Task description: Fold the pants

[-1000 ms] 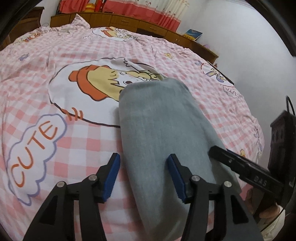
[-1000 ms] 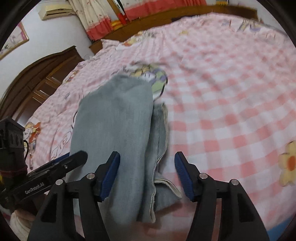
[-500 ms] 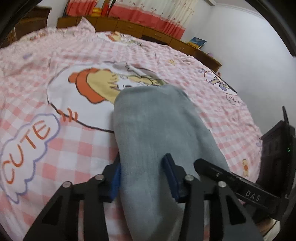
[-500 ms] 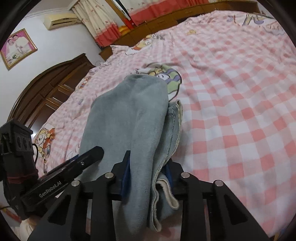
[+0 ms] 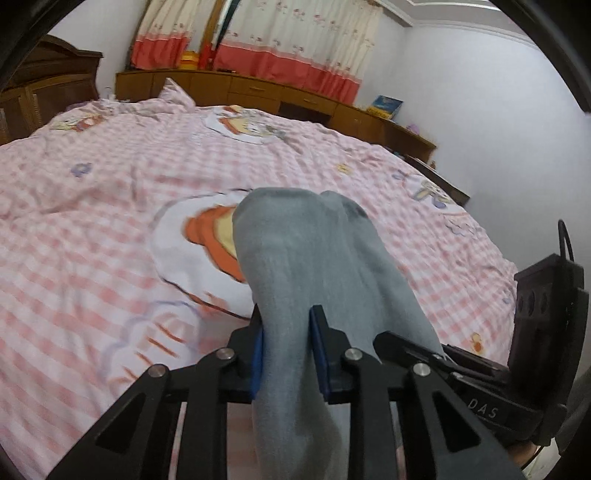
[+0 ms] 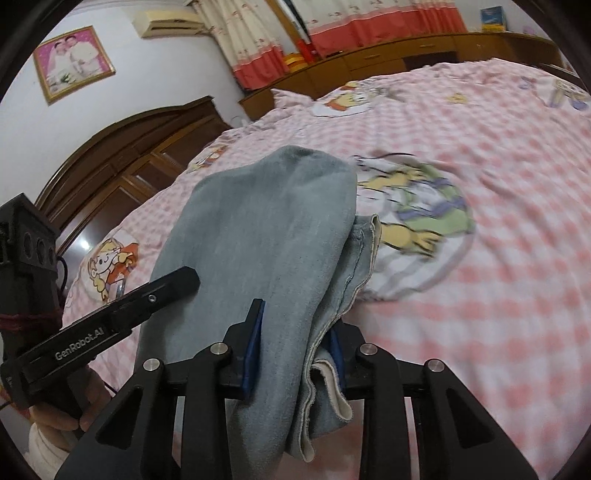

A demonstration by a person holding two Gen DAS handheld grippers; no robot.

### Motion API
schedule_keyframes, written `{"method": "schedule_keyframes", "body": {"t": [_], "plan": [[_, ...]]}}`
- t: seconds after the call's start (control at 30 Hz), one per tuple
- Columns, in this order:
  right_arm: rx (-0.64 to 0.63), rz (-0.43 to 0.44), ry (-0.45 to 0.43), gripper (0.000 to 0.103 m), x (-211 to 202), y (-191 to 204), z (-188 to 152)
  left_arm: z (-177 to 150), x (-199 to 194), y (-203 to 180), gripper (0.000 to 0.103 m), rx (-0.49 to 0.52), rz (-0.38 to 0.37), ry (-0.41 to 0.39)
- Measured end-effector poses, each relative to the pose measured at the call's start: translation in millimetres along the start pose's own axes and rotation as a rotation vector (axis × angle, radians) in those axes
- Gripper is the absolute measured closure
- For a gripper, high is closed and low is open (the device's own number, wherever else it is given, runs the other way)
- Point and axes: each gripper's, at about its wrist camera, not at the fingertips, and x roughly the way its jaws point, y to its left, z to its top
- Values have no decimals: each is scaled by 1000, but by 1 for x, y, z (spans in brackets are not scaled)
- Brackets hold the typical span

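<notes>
Left tool (image 5: 286, 354), right tool (image 6: 293, 354) pinch pants (image 6: 266, 236) | hem probably dangling | bedspread (image 6: 498, 295) alongside

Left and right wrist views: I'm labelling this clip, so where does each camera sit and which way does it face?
Left wrist view: on the left hand-held gripper, looking forward across the bed; its fingers clamp the grey pants, the right hand-held gripper at the right edge.
Right wrist view: on the right hand-held gripper, facing the wardrobe and curtains, clamping the pants; the left one and a hand at left.
Shared: pants, bed, curtains.
</notes>
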Motion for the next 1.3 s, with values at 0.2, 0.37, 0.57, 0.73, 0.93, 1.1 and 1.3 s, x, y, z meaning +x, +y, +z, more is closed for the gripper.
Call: {"method": "schedule_keyframes", "body": {"t": [0.2,0.37,0.57,0.73,0.93,1.1,1.3], "plan": [[-10,-11,34,71,43,0,8,20,20,47,79,-43,49,27],[12,-13,87,66,71,-19,-2,18,55,66,79,-54,58,93],[-2,-21,87,62,77,-20,-4,-2,79,81,72,-78,75,129],[23,-44,94,58,70,-16,1,-2,79,86,62,-96,89,130],[-7,-69,77,46,40,0,8,0,59,85,54,-124,113,143],[-19,-43,87,42,16,9,1,-6,32,78,44,-100,155,127],[-75,-142,116,41,-2,17,-19,-22,2,59,25,-70,157,118]]}}
